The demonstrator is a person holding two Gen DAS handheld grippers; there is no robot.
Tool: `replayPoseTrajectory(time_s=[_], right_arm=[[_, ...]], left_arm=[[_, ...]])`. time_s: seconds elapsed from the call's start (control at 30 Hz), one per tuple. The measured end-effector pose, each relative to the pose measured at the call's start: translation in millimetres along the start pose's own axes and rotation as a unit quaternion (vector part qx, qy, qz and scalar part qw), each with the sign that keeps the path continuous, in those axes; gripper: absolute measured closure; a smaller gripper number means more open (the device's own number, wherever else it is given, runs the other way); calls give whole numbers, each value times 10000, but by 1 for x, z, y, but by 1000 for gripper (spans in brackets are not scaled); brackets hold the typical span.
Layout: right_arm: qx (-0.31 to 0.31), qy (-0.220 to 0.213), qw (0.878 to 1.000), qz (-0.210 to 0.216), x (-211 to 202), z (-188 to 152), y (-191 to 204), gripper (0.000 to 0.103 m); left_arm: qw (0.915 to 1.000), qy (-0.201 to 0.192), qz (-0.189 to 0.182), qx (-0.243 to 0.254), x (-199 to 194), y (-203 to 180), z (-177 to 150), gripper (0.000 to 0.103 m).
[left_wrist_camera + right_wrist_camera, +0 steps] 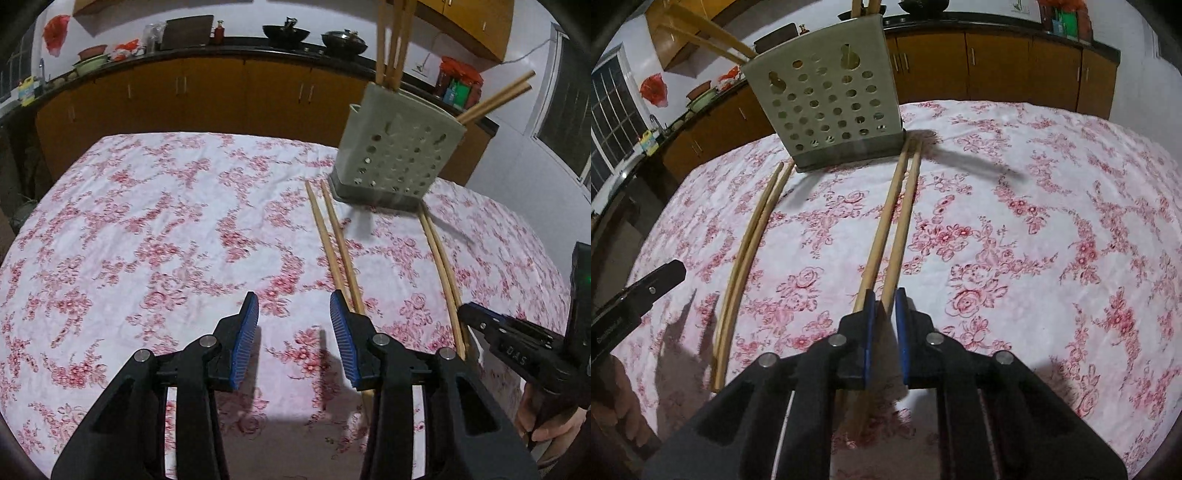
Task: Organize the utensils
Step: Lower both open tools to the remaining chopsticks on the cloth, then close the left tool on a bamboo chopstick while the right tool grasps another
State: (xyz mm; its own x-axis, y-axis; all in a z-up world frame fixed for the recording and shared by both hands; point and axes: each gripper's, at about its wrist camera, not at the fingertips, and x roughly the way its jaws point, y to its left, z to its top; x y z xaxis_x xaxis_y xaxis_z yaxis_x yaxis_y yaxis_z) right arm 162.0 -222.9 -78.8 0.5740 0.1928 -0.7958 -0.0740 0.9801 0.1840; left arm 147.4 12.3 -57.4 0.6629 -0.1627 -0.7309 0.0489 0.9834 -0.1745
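Your right claw (885, 295) pinches one long wooden chopstick (899, 221) on the flowery cloth (1034, 221); your left claw (294, 300) hangs half open, holding nothing

My left gripper (293, 306) points steeply down over the table's near edge, its blue pads (245, 339) standing apart with nothing between them. My right gripper (884, 306) tilts down the same way, just to the left one's right, pads (868, 332) drawn nearly together on a chopstick (899, 229). My right hand (546, 424) wraps its handle; fingers of my left hand (617, 413) show too.
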Motion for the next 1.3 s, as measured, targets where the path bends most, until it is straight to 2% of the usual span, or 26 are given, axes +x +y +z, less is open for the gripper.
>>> replayPoseTrajectory(time_s=[0.07, 0.23, 0.5, 0.9, 1.0, 1.07, 1.3], right_arm=[[56, -52, 9997, -237, 0, 2, -5, 94], [420, -112, 9981, -432, -2, 7, -30, 95], [459, -153, 9977, -484, -3, 5, -41, 95], [365, -161, 9979, -515, -6, 2, -37, 94], [343, -152, 9982, -459, -7, 1, -35, 93], [311, -143, 9984, -444, -6, 0, -34, 92], [213, -171, 9986, -448, -4, 2, -33, 94]], left_arm=[[9999, 79, -80, 22, 3, -3, -2, 69], [9993, 244, -270, 120, 11, -12, -7, 79], [9981, 401, -391, 259, 21, -26, -13, 81], [9978, 506, -189, 377, 31, -37, -16, 84], [9981, 491, -113, 348, 33, -36, -14, 90], [9983, 480, -76, 331, 34, -34, -13, 94], [9988, 399, 194, 190, 36, -11, -4, 95]])
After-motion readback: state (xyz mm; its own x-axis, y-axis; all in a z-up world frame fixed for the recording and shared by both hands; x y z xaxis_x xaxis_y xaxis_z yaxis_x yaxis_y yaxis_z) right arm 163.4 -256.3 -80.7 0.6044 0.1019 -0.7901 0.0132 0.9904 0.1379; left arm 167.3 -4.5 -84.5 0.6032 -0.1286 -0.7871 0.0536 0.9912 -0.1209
